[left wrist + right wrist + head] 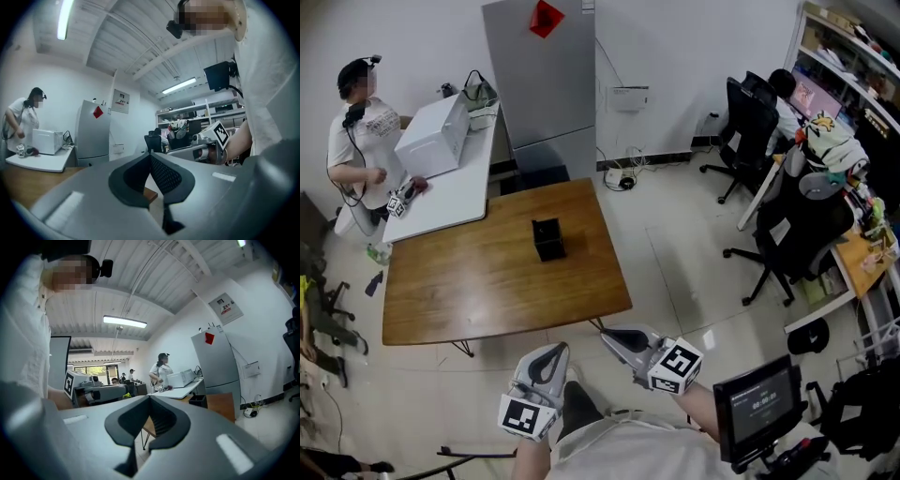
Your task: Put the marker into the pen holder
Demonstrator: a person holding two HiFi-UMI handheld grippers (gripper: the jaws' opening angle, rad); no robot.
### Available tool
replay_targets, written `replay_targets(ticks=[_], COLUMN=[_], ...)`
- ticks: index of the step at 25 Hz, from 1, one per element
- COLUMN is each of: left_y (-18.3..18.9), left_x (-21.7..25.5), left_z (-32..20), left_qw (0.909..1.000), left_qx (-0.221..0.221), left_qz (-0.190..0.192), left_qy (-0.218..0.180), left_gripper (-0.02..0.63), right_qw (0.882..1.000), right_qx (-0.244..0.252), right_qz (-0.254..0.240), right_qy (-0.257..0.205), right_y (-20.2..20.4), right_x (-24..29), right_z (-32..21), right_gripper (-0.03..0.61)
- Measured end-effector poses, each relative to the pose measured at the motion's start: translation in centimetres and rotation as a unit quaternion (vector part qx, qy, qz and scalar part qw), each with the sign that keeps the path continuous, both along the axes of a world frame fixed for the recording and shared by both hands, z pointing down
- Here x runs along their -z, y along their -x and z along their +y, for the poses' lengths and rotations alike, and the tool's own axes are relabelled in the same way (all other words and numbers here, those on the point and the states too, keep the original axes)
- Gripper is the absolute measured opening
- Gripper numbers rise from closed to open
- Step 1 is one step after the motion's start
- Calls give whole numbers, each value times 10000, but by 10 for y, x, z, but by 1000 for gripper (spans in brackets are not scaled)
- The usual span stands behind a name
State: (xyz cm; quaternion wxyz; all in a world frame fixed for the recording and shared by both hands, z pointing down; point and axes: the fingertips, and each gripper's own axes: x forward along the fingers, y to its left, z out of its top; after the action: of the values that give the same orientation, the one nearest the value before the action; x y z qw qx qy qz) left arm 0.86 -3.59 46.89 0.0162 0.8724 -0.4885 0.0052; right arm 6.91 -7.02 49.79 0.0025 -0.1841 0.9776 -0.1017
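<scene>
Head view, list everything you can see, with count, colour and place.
brown table: one, brown, centre.
pen holder: one, black, on the brown table.
white table: one, white, far left.
box: one, white, on the white table.
cabinet: one, grey, far wall.
office chairs: two, black, right.
standing person: one, white top, by the white table.
seated person: one, colour unclear, far right.
left gripper: one, grey, bottom centre, shut, empty.
right gripper: one, grey, beside it, shut, empty.
</scene>
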Motion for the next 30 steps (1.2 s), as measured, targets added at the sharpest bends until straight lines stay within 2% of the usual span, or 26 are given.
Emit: replay_targets(ticks=[5,8,11,15,22,26,30], left_y=[-20,-30,-33,-31,-29,-24,-9], left_x=[0,8,14,18,27,31,38], left_z=[43,58,69,74,64,60,54], left_qw=[9998,9998,9992,9996,9997,9996,9995], left_qx=[169,177,170,194,-45,-194,-154], left_qz=[107,-111,-315,-159,-152,-130,-143], left_qy=[82,-41,-157,-121,-183,-157,-233], left_gripper=[16,16,16,15,15,15,15], right_qw=[9999,9989,9981,9982,9981,9988,9988], right_qx=[89,354,528,567,513,364,203], right_qz=[-86,-182,-251,-218,-335,-342,-406], right_qy=[121,254,185,22,-71,0,155], right_y=[-24,-31,-31,-31,-29,-23,-15], right_x=[4,12,27,36,47,49,54], right_z=[38,58,71,80,80,73,63], right_gripper=[0,0,0,0,0,0,0])
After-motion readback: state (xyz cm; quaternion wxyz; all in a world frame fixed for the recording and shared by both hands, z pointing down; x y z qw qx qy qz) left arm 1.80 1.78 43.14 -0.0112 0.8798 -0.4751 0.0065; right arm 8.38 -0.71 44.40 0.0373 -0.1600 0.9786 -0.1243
